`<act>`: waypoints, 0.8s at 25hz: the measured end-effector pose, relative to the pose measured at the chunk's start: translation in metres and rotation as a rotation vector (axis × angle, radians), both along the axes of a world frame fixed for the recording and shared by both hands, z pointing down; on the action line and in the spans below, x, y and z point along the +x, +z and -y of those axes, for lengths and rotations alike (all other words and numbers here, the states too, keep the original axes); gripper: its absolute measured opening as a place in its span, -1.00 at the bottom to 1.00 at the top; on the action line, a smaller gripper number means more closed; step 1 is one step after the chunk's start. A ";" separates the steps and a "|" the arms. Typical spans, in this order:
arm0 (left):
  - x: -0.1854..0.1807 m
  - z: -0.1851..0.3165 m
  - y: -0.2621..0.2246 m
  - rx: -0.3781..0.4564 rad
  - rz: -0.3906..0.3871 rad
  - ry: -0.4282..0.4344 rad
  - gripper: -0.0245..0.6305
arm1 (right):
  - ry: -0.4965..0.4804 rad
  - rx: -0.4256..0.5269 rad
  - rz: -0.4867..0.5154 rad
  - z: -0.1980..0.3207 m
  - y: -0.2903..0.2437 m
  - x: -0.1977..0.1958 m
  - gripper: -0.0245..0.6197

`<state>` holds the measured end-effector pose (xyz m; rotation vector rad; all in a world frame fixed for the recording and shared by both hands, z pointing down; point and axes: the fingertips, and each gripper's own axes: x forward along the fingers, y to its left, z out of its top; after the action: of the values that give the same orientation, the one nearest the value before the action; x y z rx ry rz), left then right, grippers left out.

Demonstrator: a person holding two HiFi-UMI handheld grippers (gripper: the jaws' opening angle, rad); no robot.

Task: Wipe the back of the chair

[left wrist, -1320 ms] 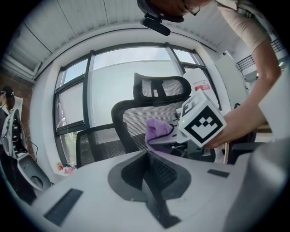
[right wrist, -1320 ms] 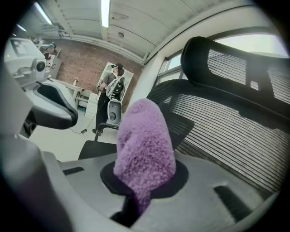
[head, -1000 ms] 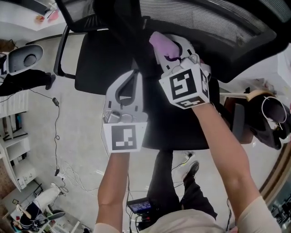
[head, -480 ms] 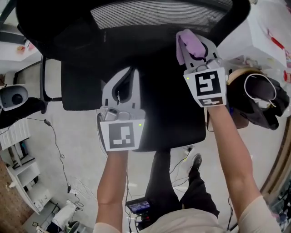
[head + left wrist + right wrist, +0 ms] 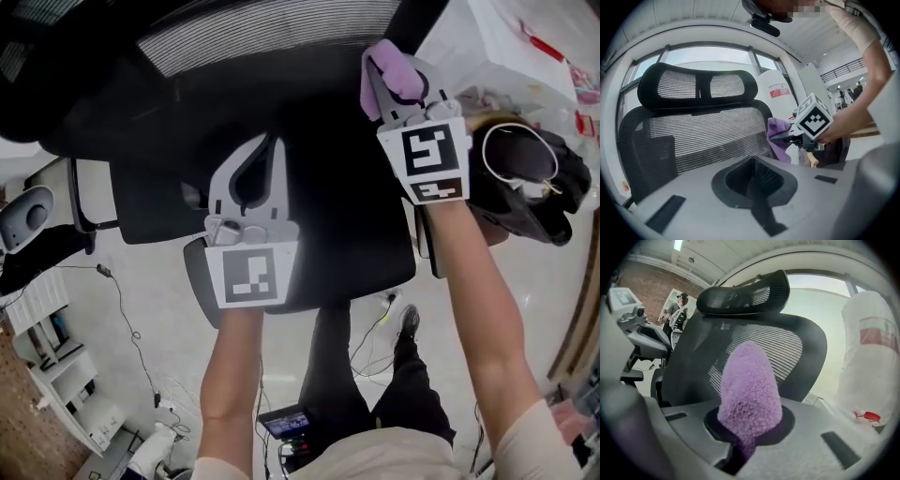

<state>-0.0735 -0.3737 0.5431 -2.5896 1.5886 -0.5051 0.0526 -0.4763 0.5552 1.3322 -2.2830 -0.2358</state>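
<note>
- The chair [image 5: 272, 37] is black, with a ribbed mesh back in a solid dark frame. It stands right in front of the person, its back on the far side and its seat [image 5: 347, 216] under both grippers in the head view.
- The left gripper [image 5: 274, 145] has its jaws pressed together with nothing between them (the left gripper view shows them meeting in one seam). It hangs over the seat and points at the mesh back.
- The right gripper [image 5: 394, 94] is clamped on a fuzzy purple cloth [image 5: 389, 80], which bulges out past its tips. It is held up near the right edge of the chair's back.
- Only the left gripper view shows the cloth [image 5: 778, 138] from the side. There it hangs from the right gripper [image 5: 787, 138] and overlaps the right frame of the back [image 5: 708, 136], but whether it touches I cannot tell.
- That view and the right gripper view show the headrest [image 5: 698, 86] above the back, which the head view cuts off.
- Only the right gripper view shows the cloth [image 5: 750, 390] head-on, a rounded tuft covering the middle of the mesh [image 5: 787, 348], with a white wrapped bulk [image 5: 872, 357] to the right.
- Only the head view shows a dark bag [image 5: 530, 178] to the right of the chair and a cable [image 5: 127, 319] on the floor at left.
</note>
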 end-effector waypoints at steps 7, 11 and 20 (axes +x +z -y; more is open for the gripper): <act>-0.025 0.003 0.006 0.005 0.012 -0.024 -0.90 | 0.042 0.011 0.028 0.003 0.001 -0.003 -0.84; -0.059 -0.009 0.005 0.017 0.020 -0.083 -0.90 | -0.050 0.023 0.032 -0.006 0.000 -0.057 -0.84; -0.178 -0.053 0.021 -0.014 0.025 -0.250 -0.90 | -0.257 0.063 0.029 -0.039 0.001 -0.221 -0.84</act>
<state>-0.2519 -0.3203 0.5636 -2.3952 1.9184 -0.5636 -0.1687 -0.4373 0.5564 1.0749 -2.4885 -0.3783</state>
